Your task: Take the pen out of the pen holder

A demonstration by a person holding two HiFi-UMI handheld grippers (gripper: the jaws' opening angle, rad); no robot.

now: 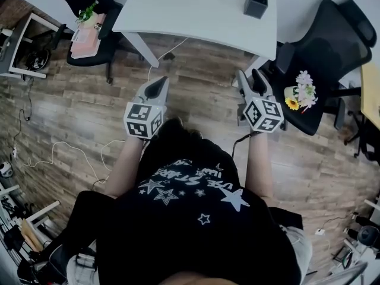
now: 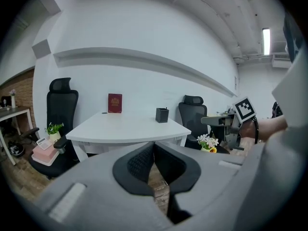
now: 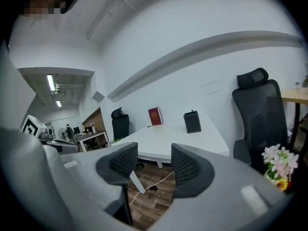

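Black square plastic pen holder [image 1: 256, 3] stands upright on the far white desk [image 1: 190, 10], well ahead; the right gripper [image 1: 249, 79], jaws apart and empty, sits nearer it than the closed, empty left gripper [image 1: 155, 88]

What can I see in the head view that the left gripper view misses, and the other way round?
Only the head view shows the person's star-print shirt and a white cable on the wooden floor. Only the left gripper view shows the red book standing on the white table and the ceiling light. Both show that table, the black pen holder, the flowers on a chair and the right tool.
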